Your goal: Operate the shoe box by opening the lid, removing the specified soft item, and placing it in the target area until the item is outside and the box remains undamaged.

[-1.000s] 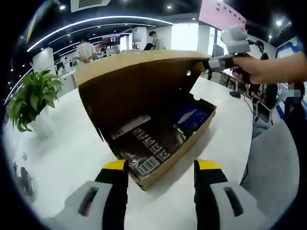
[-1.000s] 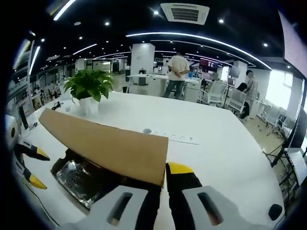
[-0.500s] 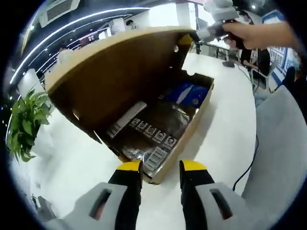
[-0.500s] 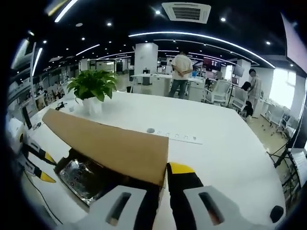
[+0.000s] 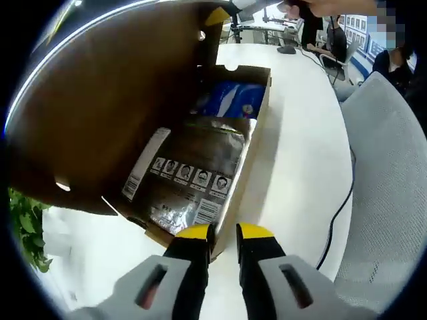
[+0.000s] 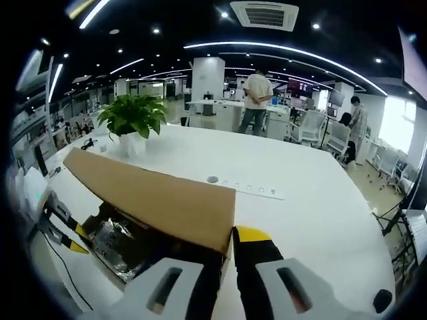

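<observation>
The brown shoe box (image 5: 261, 127) stands open on the white table, its lid (image 5: 100, 100) raised to the left. Inside lie a dark shiny bag (image 5: 193, 173) with printed labels and, at the far end, a blue package (image 5: 230, 100). My left gripper (image 5: 225, 233) has its yellow tips narrowed on the box's near end wall. My right gripper (image 5: 219, 13), held by a hand, pinches the lid's far corner. In the right gripper view the lid (image 6: 153, 200) runs across, my right gripper (image 6: 227, 240) is shut on its corner, and the left gripper (image 6: 75, 239) is at the box's far end.
A potted plant (image 6: 130, 117) stands at the back of the white table (image 6: 300, 220), with a power strip (image 6: 250, 189) beyond the lid. A grey chair (image 5: 387, 200) and a cable (image 5: 337, 220) lie at the table's right side. People stand far off (image 6: 257, 100).
The left gripper has moved in over the box and its jaws have narrowed from wide open onto the near wall. The right gripper has raised the lid higher.
</observation>
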